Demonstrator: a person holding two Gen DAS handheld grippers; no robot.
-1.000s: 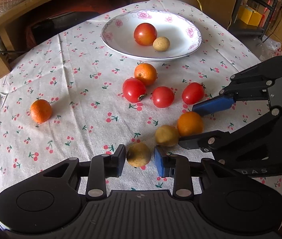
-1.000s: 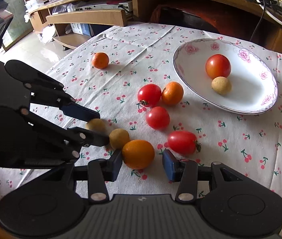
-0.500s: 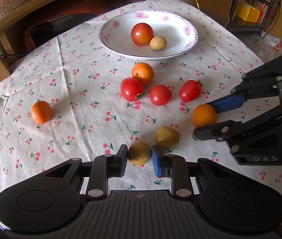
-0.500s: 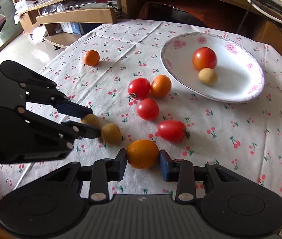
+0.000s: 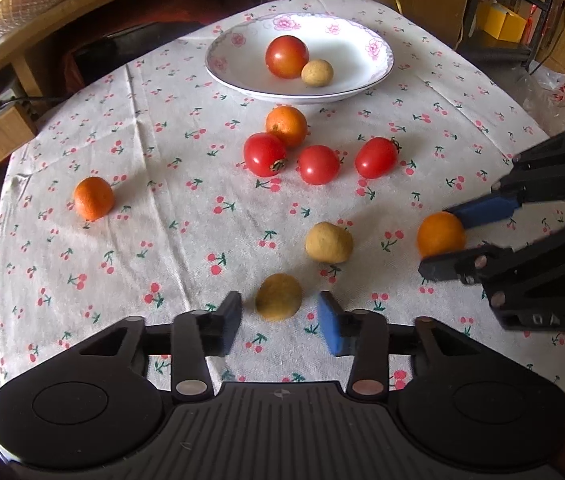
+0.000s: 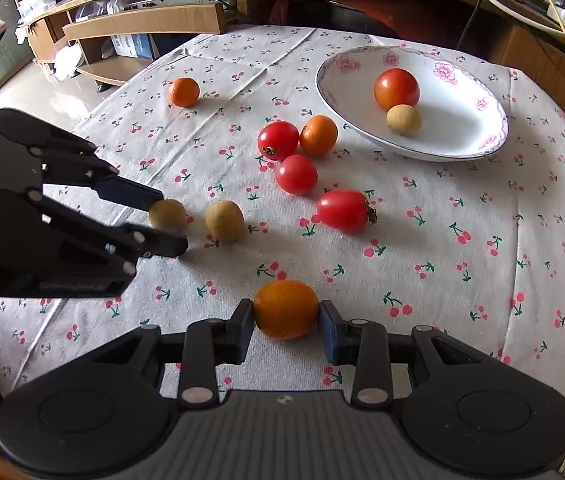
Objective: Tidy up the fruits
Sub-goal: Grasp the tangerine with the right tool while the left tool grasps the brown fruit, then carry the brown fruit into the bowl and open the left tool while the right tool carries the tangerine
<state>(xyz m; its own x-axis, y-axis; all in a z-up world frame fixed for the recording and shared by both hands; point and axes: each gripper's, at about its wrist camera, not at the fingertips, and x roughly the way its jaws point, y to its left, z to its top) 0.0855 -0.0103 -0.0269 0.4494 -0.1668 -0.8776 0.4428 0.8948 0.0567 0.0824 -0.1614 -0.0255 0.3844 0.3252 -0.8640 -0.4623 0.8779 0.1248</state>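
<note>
Orange (image 6: pixel 285 309), smooth and glossy, pinched by right gripper (image 6: pixel 285 326), left gripper (image 5: pixel 279 322) spread around tan longan (image 5: pixel 278 297)

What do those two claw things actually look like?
Each claw, the left claw and the right claw, is matte black plastic with a wide ribbed body, two round side discs, silver rivets on hinged arms and blue pads. No cables or sleeves show.
</note>
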